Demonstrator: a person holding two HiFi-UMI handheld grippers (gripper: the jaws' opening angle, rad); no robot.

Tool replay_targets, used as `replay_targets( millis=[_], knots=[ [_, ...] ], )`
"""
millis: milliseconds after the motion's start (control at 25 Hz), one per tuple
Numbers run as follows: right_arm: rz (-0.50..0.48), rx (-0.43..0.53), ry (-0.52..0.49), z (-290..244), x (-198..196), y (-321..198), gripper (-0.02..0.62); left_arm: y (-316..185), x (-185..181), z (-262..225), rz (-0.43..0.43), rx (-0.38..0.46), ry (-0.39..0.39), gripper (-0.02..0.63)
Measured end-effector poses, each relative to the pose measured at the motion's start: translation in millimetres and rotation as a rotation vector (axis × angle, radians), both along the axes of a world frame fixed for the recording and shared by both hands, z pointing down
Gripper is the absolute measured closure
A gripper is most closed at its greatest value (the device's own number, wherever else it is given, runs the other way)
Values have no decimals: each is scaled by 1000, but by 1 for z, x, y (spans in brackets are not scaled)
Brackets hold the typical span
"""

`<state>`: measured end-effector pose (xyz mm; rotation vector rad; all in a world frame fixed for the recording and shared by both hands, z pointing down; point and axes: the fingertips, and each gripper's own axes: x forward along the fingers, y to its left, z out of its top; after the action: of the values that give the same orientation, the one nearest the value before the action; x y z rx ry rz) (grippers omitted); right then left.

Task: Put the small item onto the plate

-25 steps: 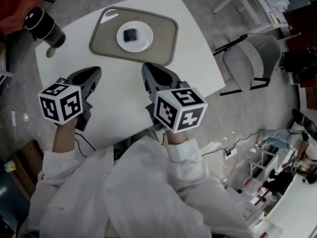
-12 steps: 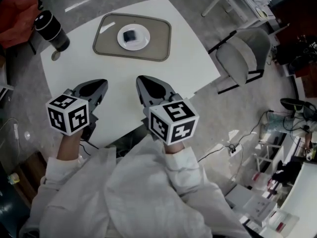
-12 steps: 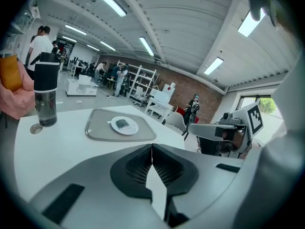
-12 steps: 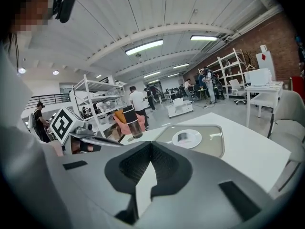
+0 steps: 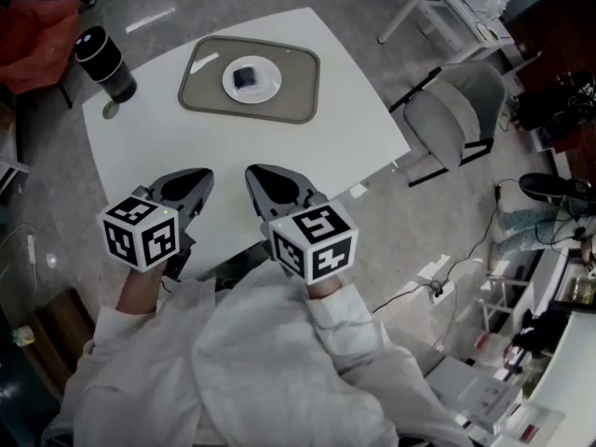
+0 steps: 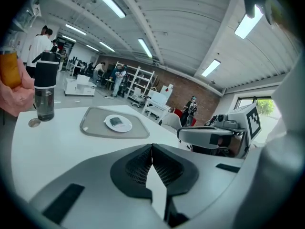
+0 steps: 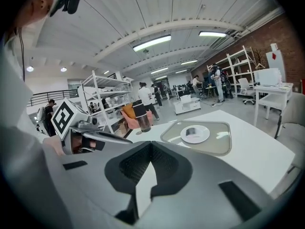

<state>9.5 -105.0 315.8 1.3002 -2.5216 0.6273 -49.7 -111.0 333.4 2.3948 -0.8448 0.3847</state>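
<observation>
Holding: nothing. left gripper (image 6: 152, 151) fingers pressed together with no gap; right gripper (image 7: 151, 149) the same, fingers closed on each other, empty.
tray (image 5: 200, 87): grey-beige, rounded corners, lying flat on the far part of the tabletop (image 5: 279, 147). Only the plate is on it.
plate (image 5: 268, 84): small, white, round, about mid-tray.
small item (image 5: 245, 75): dark, squarish, lying on the plate near its middle. Well apart from both grippers.
tumbler (image 5: 104, 61): dark top and clear lower section, upright at the far left corner of the tabletop, off the tray. Can't tell if it holds anything.
disc (image 5: 110, 111): small, round, grey, flat on the tabletop just beside the tumbler. Can't tell what it is.
grippers: side by side over the near edge of the tabletop, not touching, both pointing toward the tray.
chair (image 5: 445, 119): grey, on the floor off the right edge of the tabletop.
hard to read: small item is too small in every view to identify, only a dark patch on white.
hidden: the hands sit mostly behind the marker cubes (image 5: 142, 233) in the head view; white sleeves (image 5: 345, 324) run out of the bottom of the frame.
cut off: orange-red thing (image 5: 37, 21) on the floor past the tumbler runs out at the frame's left edge, can't identify it.
background: people and shelving far off, too small to detail.
</observation>
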Motion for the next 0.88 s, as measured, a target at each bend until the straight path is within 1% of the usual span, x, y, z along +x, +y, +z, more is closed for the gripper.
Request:
replay_targets(
  millis=[360,880],
  knots=[
    [-71,-4,4,-2,2,2,580,7,13,-2,-32,-13,-1,595],
    [-125,8,10,-3,10,-10,580,-2,24,-4,-72,-16,-5,595]
  ],
)
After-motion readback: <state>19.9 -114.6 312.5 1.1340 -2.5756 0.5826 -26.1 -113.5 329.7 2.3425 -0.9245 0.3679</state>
